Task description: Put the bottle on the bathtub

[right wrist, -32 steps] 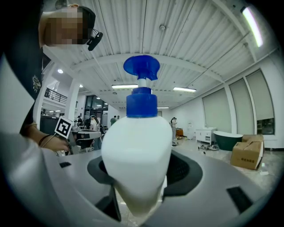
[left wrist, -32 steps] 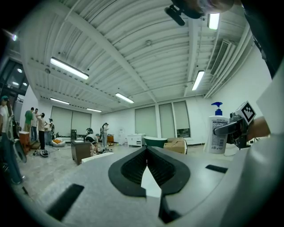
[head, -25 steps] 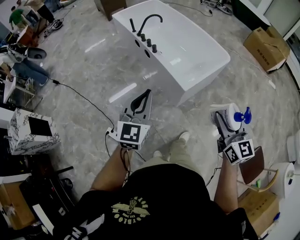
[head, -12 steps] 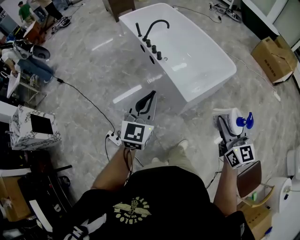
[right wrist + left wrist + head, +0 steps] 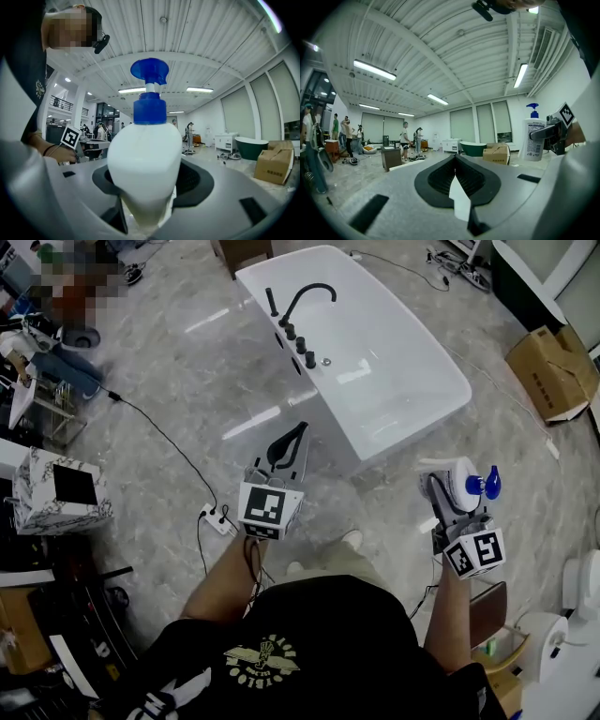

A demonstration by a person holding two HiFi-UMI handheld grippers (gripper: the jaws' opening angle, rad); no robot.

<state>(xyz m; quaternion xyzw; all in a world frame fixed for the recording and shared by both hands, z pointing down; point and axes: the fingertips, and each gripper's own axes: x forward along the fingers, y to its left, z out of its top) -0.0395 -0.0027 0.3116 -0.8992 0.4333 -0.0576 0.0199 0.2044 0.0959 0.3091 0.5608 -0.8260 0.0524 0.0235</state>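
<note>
A white pump bottle (image 5: 463,478) with a blue pump head is held in my right gripper (image 5: 448,489), low at the right of the head view. It fills the right gripper view, where the bottle (image 5: 144,164) stands upright between the jaws. It also shows in the left gripper view as a small bottle (image 5: 533,136) at the right. My left gripper (image 5: 286,443) is shut and holds nothing, its black tips pressed together. The white bathtub (image 5: 375,362) lies on the floor ahead, with a black faucet (image 5: 302,298) and knobs on its near left rim.
A black cable and a power strip (image 5: 217,517) lie on the marble floor left of my feet. A patterned box (image 5: 58,491) stands at the left. Cardboard boxes (image 5: 558,367) sit at the right. People (image 5: 404,140) stand far back in the hall.
The view has shifted a little: the bathtub sits slightly lower and nearer than a second ago. Both grippers keep their hold and pose.
</note>
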